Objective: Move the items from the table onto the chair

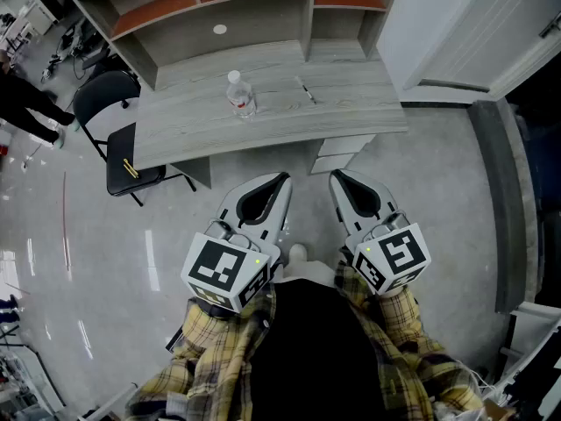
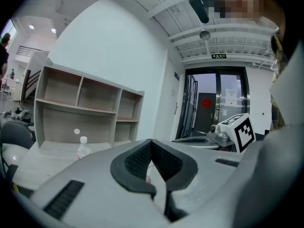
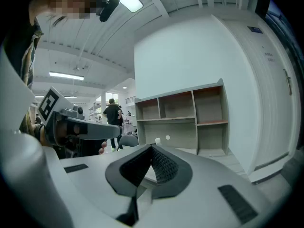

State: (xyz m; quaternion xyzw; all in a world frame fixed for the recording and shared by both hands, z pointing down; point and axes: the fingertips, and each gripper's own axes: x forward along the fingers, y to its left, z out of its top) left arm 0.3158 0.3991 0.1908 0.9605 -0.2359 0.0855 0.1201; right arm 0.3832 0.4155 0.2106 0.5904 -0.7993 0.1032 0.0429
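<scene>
Ahead of you stands an open shelf unit (image 1: 254, 7) with reddish-brown boards, and a white door (image 1: 465, 33) closes off your right. Off to one side, dark glass doors (image 2: 216, 103) sit under a green exit sign (image 2: 219, 56). A person in dark clothes (image 3: 113, 112) stands far back.

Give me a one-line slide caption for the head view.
Left gripper and right gripper, shut and empty, held short of the table with a water bottle; black chair beside it.

The head view looks steeply down over the left tool (image 1: 280, 181), right tool (image 1: 337, 177) and counter (image 1: 351, 103); each tool view faces the shelf (image 2: 85, 108) (from well back), which all three share.
</scene>
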